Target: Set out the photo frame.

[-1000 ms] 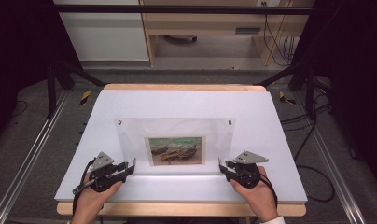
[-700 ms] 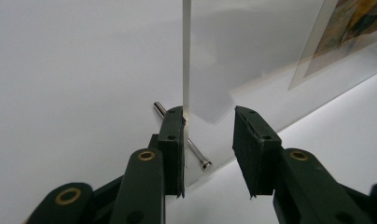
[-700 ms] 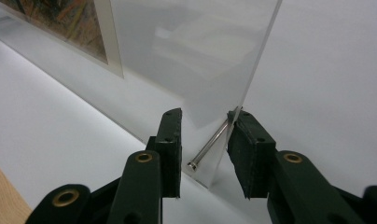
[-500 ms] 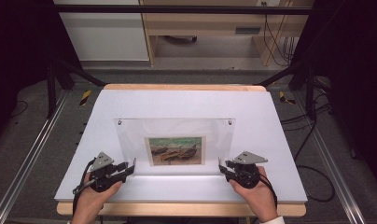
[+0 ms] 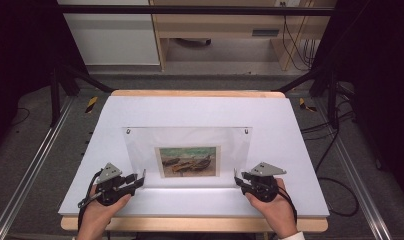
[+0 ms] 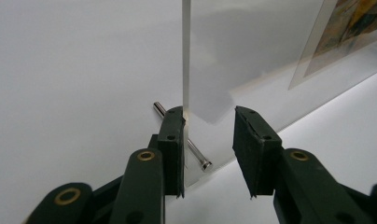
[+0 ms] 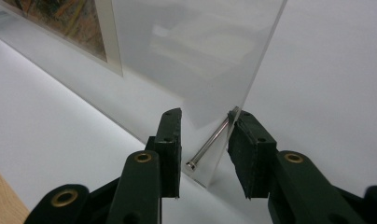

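High view: a clear acrylic photo frame (image 5: 187,155) holding a boat painting (image 5: 188,161) stands upright near the front edge of the white table (image 5: 200,112). Left gripper (image 5: 138,179) and right gripper (image 5: 238,179) sit at its lower corners, jaws spread around the panel edge, each beside a metal pin (image 6: 196,151).

Picture (image 5: 187,161): it sits inside the clear frame (image 5: 140,150), and the high view is too small to tell what is painted on it.
Picture in the left gripper view: cut off by the edge at 2 o'clock.
Picture in the right gripper view: cut off at 11 o'clock.
Metal pin (image 6: 196,151): its middle is hidden behind a black jaw.
Person's arms: cut off at 6 o'clock in the high view.
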`<state>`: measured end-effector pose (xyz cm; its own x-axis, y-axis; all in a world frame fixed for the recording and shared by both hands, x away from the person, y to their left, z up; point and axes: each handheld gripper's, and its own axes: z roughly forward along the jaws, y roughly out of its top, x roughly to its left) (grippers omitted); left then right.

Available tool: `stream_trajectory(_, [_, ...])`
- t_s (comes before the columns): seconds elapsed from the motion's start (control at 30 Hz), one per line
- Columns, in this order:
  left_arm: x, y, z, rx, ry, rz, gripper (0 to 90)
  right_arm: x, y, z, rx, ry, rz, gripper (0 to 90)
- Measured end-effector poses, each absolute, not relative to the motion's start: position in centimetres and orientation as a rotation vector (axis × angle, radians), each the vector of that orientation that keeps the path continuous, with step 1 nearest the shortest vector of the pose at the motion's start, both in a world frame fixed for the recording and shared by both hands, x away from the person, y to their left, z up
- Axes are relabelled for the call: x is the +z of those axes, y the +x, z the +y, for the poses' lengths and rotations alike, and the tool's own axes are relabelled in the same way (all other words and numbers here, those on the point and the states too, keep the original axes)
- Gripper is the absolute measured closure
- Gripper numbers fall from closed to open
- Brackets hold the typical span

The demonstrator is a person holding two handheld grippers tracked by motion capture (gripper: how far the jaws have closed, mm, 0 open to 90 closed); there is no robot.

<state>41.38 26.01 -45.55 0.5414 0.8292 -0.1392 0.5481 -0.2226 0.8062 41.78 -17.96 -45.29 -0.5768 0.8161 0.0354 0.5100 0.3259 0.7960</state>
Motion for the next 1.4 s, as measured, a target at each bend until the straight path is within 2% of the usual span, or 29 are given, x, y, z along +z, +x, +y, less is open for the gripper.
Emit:
stream_trajectory(0.5, [-45.6,41.4,26.0,0.407,1.913,1.112,62.7,-45.3,41.8,-18.0,1.131,1.168,2.228,63.6])
stream_trajectory(0.73, [-45.7,41.5,25.7,0.413,1.917,1.106,58.2,-45.2,41.8,-17.8,1.151,1.166,2.211,59.5])
stream_trajectory(1.03, [-45.8,41.5,25.4,0.424,1.916,1.086,44.0,-45.3,41.9,-17.6,1.15,1.173,2.197,49.1])
stream_trajectory(1.37, [-45.7,41.5,25.1,0.434,1.917,1.062,32.1,-45.3,42.1,-17.3,1.148,1.188,2.186,31.9])
stream_trajectory(1.4, [-45.7,41.5,25.0,0.437,1.912,1.064,29.7,-45.4,42.2,-17.3,1.138,1.182,2.183,26.6])
